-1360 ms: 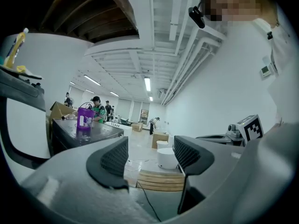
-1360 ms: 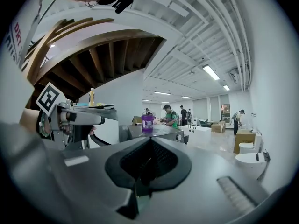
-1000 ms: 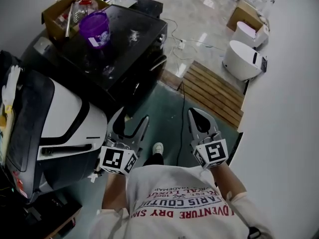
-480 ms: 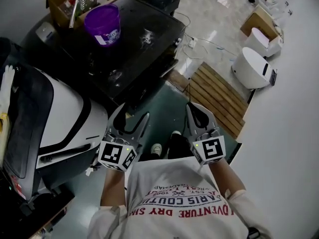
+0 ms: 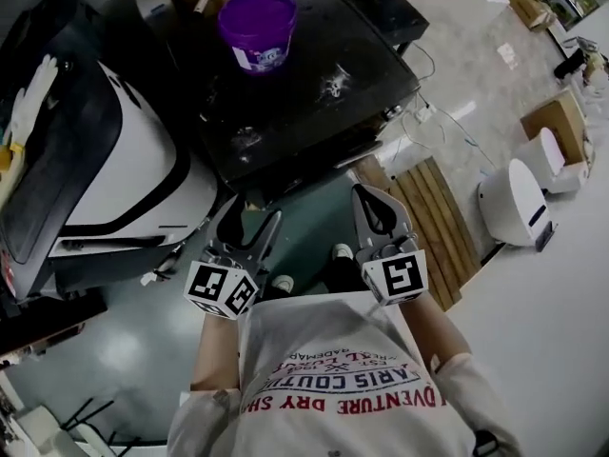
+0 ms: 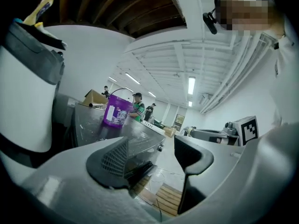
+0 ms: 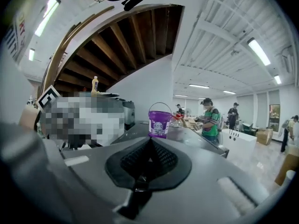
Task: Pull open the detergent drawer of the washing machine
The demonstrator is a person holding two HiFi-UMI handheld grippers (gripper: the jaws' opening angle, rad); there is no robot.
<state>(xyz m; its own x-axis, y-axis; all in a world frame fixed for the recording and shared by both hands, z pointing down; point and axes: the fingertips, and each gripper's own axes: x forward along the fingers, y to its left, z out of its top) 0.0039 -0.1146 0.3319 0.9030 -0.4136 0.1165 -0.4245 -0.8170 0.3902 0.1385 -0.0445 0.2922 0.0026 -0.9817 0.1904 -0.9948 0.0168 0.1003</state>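
Direction decides the coming move: the black, glossy-topped washing machine fills the upper centre of the head view with a purple plastic bucket on its lid. Its front band runs from lower left to upper right, just above both tools. I cannot pick out the detergent drawer. It likely sits at that band's left end, which would make the left hand-held gripper, jaws spread wide and empty, the nearer one. The right hand-held gripper, jaws closed together on nothing, points at the band's middle.
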